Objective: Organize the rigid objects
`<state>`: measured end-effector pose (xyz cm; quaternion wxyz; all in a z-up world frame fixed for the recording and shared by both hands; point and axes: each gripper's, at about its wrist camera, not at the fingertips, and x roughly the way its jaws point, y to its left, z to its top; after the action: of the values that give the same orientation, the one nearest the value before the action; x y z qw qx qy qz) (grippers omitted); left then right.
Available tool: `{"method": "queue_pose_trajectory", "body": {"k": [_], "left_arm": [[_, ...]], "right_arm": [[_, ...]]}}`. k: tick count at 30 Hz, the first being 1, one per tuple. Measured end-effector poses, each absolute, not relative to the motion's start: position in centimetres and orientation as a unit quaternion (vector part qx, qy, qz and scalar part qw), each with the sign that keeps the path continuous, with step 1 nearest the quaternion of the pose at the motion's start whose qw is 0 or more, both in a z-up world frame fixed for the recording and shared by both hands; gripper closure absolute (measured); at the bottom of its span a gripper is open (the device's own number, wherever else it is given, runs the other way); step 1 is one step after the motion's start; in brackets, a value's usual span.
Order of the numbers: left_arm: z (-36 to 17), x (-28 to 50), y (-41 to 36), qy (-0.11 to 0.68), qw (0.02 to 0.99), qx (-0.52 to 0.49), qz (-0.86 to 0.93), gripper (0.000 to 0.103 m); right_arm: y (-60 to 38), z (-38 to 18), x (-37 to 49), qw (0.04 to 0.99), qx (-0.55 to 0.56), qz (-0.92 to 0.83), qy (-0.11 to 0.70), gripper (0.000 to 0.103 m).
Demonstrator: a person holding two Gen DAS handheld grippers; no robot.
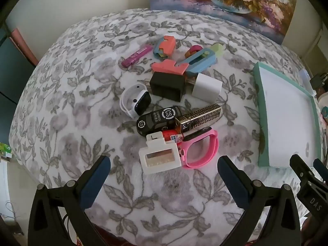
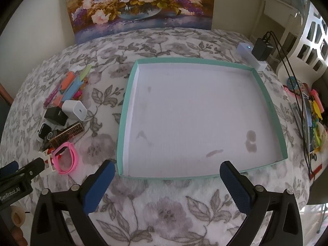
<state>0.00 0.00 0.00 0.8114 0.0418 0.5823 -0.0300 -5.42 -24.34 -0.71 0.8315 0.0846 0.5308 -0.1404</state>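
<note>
Blue ribbed pads are seen on the black fingers of both tongs. The left gripper (image 1: pixel 164 171) is spread as wide as it goes above the floral cloth (image 1: pixel 67 106), and nothing is held or touched by it; the white clip (image 1: pixel 160 157) lies just ahead of the gap between its pads. The right gripper (image 2: pixel 167 174) is likewise fully spread and empty, and is hung over the near rim of the teal-edged tray (image 2: pixel 123 110), with no contact visible.

The task's things are gathered in a heap on the cloth to the left of the tray: a pink wristband (image 1: pixel 202 149) touching the white clip, a black case marked "CS" (image 1: pixel 157 119), a patterned gold-and-black bar (image 1: pixel 202 114) laid across it, a white watch (image 1: pixel 135 100), a black block (image 1: pixel 167 86), a white charger cube (image 1: pixel 207 89) and, farthest off, coloured plastic pieces (image 1: pixel 178 61) with a magenta tube (image 1: pixel 136 56).

A strip of bare cloth is left between the heap and the tray's left wall. The tray's white floor is unoccupied, though stained. A flower painting (image 2: pixel 139 4) is propped at the far edge, and a white power strip (image 2: pixel 251 56) with a black plug is set beyond the tray's far right corner.
</note>
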Motion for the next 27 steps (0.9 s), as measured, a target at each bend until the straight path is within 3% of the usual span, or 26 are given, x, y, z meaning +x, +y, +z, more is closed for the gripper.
{"method": "queue_pose_trajectory", "body": {"k": [27], "left_arm": [[-0.04, -0.04, 0.05, 0.583, 0.811, 0.042, -0.030, 0.000]], "right_arm": [[-24.23, -0.88, -5.38, 0.830, 0.082, -0.138, 0.535, 0.000]]}}
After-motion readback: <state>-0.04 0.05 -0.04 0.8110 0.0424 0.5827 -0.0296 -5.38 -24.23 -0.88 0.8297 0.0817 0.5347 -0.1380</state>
